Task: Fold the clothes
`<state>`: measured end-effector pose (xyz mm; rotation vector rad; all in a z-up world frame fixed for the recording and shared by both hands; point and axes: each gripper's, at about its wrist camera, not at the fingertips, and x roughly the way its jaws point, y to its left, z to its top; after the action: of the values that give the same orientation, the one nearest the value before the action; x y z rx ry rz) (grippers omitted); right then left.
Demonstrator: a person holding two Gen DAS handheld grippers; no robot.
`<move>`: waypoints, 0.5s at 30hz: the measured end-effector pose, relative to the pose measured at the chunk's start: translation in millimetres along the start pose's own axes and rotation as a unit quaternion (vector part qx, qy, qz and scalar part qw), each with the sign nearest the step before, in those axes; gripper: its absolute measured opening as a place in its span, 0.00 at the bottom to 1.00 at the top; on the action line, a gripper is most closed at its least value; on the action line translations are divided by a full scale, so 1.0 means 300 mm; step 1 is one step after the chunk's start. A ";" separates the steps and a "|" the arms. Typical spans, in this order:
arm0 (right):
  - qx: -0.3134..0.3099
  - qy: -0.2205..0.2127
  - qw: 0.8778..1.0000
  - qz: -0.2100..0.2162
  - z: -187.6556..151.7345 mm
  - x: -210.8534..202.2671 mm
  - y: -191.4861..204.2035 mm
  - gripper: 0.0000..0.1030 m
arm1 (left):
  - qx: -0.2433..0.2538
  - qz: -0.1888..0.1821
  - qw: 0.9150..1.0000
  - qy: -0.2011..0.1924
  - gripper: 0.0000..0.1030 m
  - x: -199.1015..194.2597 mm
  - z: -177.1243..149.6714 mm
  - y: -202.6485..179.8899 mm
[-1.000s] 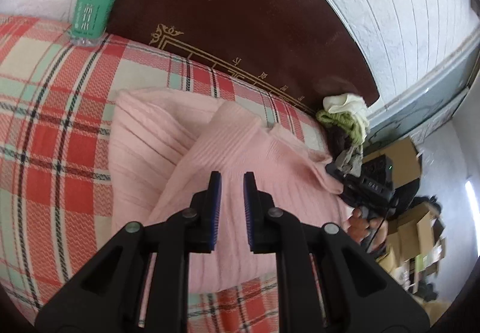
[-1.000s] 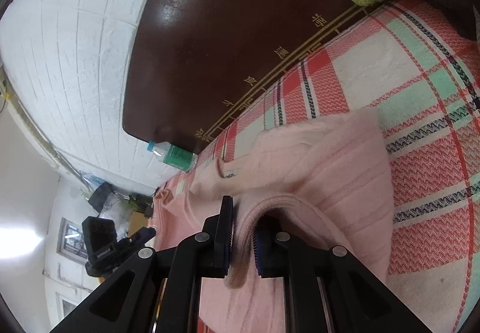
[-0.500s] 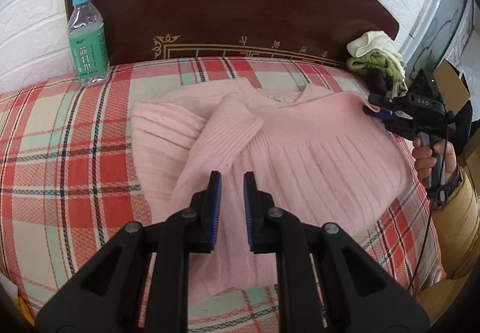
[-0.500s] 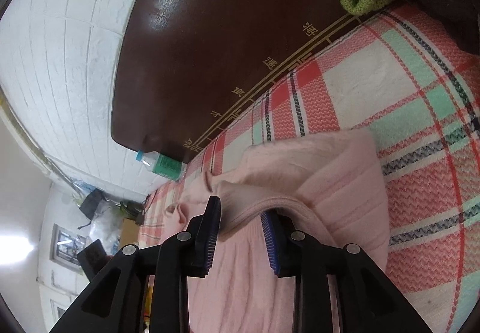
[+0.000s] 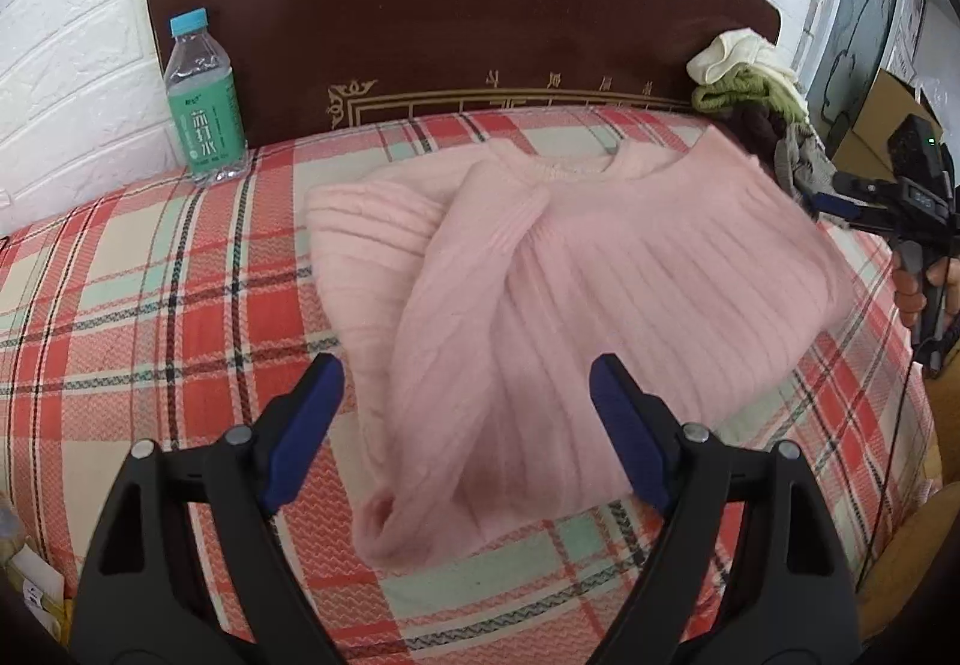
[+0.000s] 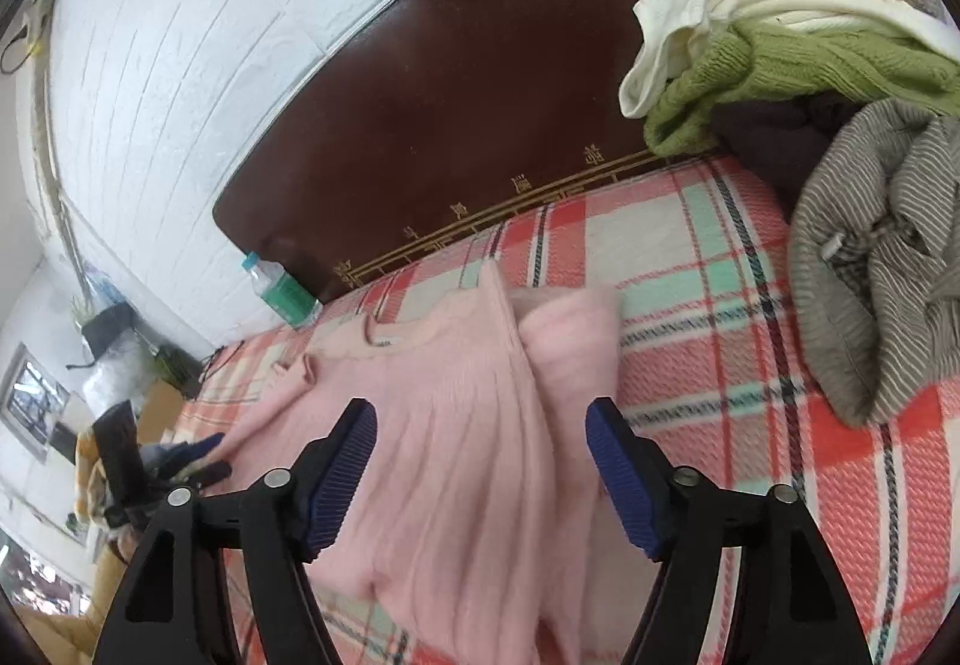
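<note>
A pink ribbed sweater (image 5: 600, 281) lies flat on the plaid bed cover (image 5: 150, 317), one sleeve folded across its body. My left gripper (image 5: 462, 371) hovers over the sweater's lower hem, its jaws opening, with nothing pressed between the blue pads. In the right wrist view the right gripper (image 6: 480, 410) is above the sweater (image 6: 444, 401) beside a folded-over side panel; its jaws are opening too and the cloth lies loose below them. Each gripper shows in the other's view: the right gripper (image 5: 831, 203) at the sweater's right edge, the left gripper (image 6: 204, 458) at the far left.
A water bottle (image 5: 204, 95) stands at the dark wooden headboard (image 5: 456, 5). A pile of cream and green clothes (image 6: 780, 35) and a grey striped garment (image 6: 870, 257) sit at the bed's right corner. A white brick wall is behind; a cardboard box (image 5: 888, 107) is beyond the bed.
Both grippers went from shut to wide open. The right one let go of the sweater fold it held and drew back. The left view rolled level and shifted toward the hem.
</note>
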<state>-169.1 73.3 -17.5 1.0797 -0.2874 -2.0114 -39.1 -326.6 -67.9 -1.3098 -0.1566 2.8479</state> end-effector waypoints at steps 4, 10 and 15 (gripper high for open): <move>-0.018 0.047 0.999 0.003 -0.119 -0.019 -0.015 0.76 | -0.014 -0.012 1.000 0.022 0.65 0.052 -0.018 0.021; -0.051 0.088 0.994 0.029 -0.200 0.025 0.021 0.22 | -0.108 -0.049 0.992 0.040 0.38 0.069 0.006 0.111; -0.057 0.090 0.994 -0.006 -0.161 -0.001 0.009 0.07 | -0.171 -0.072 0.981 0.048 0.27 0.061 0.035 0.188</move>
<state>-129.9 79.8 -45.2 1.1826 -0.0716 -1.9001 -56.6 -382.9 -80.1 -1.4159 -0.7368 2.7117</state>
